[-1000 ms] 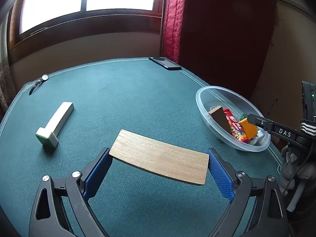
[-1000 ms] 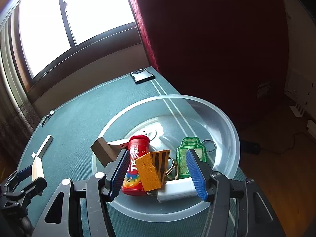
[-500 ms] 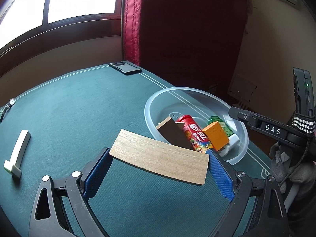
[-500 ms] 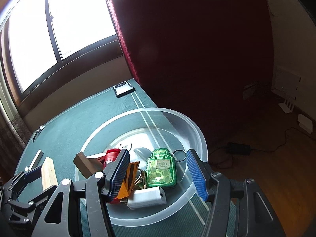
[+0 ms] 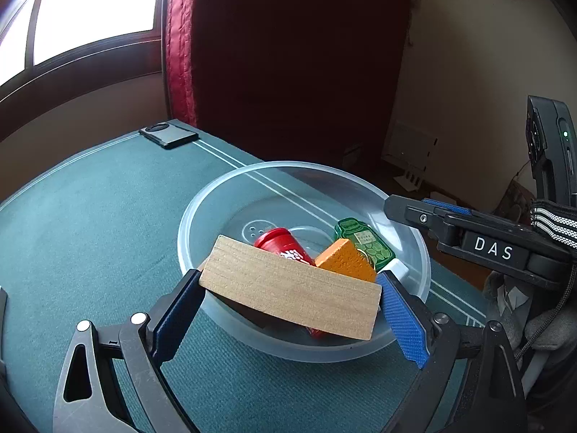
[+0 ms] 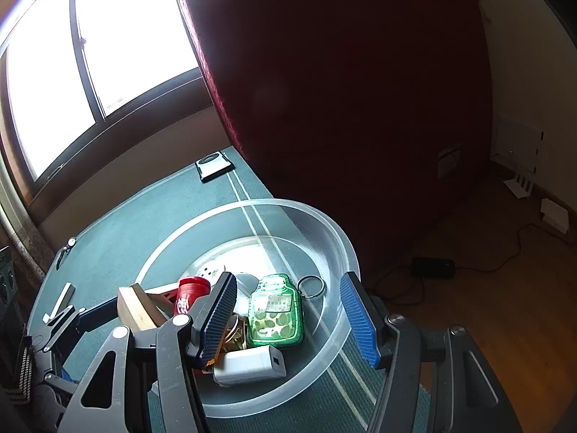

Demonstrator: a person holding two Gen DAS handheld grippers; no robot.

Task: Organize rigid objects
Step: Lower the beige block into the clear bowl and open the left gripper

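My left gripper (image 5: 288, 306) is shut on a flat wooden block (image 5: 288, 288) and holds it over the near side of a clear plastic bowl (image 5: 223, 195). The bowl holds a red tube (image 5: 279, 241), an orange block (image 5: 346, 259), a green jar-shaped keychain (image 6: 276, 312) and a white charger (image 6: 249, 361). The wooden block shows edge-on in the right wrist view (image 6: 135, 305). My right gripper (image 6: 292, 317) is open and empty above the bowl (image 6: 335, 249), at its near right side; it also shows in the left wrist view (image 5: 425, 213).
A dark phone (image 5: 168, 135) lies at the far table edge. A white T-shaped piece (image 6: 59, 303) and a small keychain (image 6: 66, 249) lie on the green felt to the left. The table edge runs just right of the bowl, floor beyond.
My left gripper has carried the wooden block rightward from the open felt to over the bowl. My right gripper has shifted right, off the orange block and over the green keychain.
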